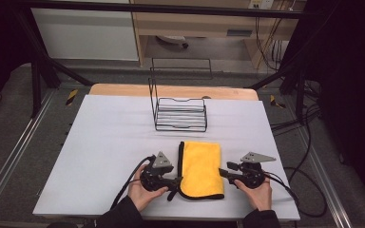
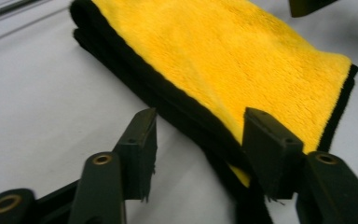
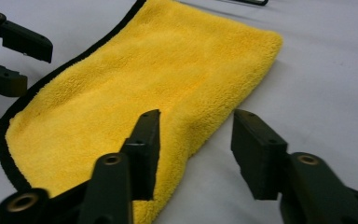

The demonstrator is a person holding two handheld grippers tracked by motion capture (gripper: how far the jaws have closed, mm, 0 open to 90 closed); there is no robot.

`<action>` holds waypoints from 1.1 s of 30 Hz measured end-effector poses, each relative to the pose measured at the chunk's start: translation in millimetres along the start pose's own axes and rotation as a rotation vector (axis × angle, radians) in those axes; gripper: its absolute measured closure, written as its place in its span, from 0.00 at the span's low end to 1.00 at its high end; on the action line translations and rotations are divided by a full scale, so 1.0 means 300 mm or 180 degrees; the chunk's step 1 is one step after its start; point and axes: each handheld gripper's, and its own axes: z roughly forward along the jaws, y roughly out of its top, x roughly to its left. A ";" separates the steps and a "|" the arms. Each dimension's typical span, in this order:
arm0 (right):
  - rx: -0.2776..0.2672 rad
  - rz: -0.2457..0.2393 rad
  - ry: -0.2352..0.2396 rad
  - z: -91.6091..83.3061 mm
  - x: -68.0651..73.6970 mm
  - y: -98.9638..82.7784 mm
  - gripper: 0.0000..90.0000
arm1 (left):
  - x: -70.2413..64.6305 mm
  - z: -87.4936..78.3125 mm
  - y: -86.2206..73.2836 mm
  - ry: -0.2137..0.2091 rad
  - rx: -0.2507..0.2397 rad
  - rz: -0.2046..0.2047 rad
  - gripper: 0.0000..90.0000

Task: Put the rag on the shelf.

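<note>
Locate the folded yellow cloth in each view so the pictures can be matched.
High view: yellow cloth lies low centre, between both grippers.
Left gripper view: fills the upper right.
Right gripper view: spreads across the centre left.
Shared landmark: its black edging.

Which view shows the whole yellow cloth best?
The high view: the folded yellow cloth lies whole on the table, between both tools. The left gripper view crops its near corner; the right gripper view cuts off its near edge.

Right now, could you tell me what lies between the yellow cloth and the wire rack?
Nothing: in the high view, a bare strip of the white table separates the yellow cloth from the wire rack.
</note>
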 end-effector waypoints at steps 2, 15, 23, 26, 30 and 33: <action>-0.0013 0.0019 0.0011 -0.002 -0.004 -0.001 0.51 | 0.019 -0.002 0.003 -0.0011 -0.0042 -0.0052 0.42; -0.0028 -0.0010 0.0017 0.001 -0.033 -0.007 0.15 | 0.126 -0.011 0.049 0.0132 -0.0062 -0.0093 0.14; -0.0100 -0.0002 -0.0022 -0.010 -0.037 -0.003 0.05 | 0.164 0.013 0.074 0.0209 -0.0057 -0.0159 0.10; -0.0090 -0.0016 -0.0036 -0.009 -0.036 -0.004 0.04 | 0.169 0.021 0.084 0.0251 -0.0049 -0.0155 0.10; -0.0074 -0.0035 -0.0058 -0.008 -0.033 -0.007 0.04 | 0.177 0.045 0.106 0.0273 -0.0079 -0.0213 0.11; -0.0073 -0.0034 -0.0061 -0.009 -0.033 -0.008 0.04 | 0.182 0.063 0.123 0.0298 -0.0079 -0.0225 0.12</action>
